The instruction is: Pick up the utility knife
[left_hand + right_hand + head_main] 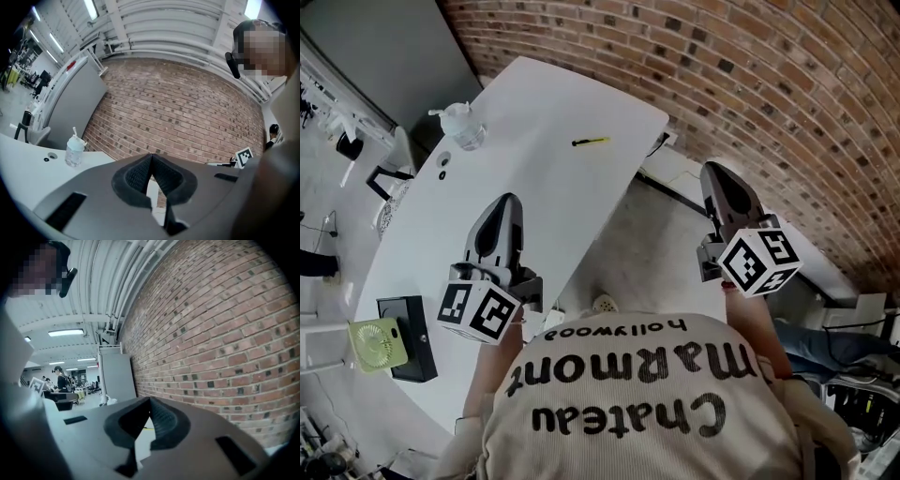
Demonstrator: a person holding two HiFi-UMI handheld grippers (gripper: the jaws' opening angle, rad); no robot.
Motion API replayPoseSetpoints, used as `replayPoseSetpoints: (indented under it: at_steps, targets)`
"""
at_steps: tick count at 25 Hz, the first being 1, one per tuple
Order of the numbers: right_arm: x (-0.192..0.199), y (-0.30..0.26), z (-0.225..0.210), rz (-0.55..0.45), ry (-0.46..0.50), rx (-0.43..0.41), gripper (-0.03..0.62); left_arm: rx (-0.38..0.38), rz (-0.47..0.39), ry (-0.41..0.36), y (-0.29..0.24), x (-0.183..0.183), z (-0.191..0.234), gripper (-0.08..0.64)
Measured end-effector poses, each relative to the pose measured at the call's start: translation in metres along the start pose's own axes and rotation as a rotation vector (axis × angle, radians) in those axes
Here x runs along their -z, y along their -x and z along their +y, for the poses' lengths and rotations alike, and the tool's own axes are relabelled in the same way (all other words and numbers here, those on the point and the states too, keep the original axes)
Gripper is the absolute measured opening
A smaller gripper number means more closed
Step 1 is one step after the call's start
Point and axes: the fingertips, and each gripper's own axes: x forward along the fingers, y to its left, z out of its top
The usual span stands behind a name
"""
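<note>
Left gripper: jaws pressed together, empty, above the counter.
Right gripper: jaws pressed together, empty, off the counter's edge.
Knife: flat, well ahead, between both jaws' lines.
Risk: closed jaws would shove it; spread first.
Bottle: far ahead-left; a wide sweep could topple it.

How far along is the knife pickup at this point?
Nothing done yet: the utility knife lies untouched at the far end of the table. In hand: nothing; the left gripper and right gripper are both shut and empty, well short of it. Left: reach, open, grip, lift.
</note>
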Motion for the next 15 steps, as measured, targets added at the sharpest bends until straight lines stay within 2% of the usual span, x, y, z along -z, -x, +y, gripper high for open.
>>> replayPoseSetpoints:
  at_steps: [4,7,11,15]
  targets:
    - [0.027,-0.034,-0.015,0.077,0.018,0.025,0.003,-0.011,0.027,0.046,-0.005,0.019,0.020,0.002]
    - [0.059,-0.054,-0.025,0.147,-0.002,0.017,0.003,-0.012,0.033,0.064,0.003,0.031,0.027,0.002]
    - [0.075,-0.093,-0.026,0.115,-0.065,-0.042,0.003,-0.143,0.005,0.056,0.020,0.031,0.060,0.002]
    - [0.072,-0.127,-0.016,0.073,-0.016,-0.183,0.003,-0.312,-0.019,0.069,0.037,0.027,0.086,0.002]
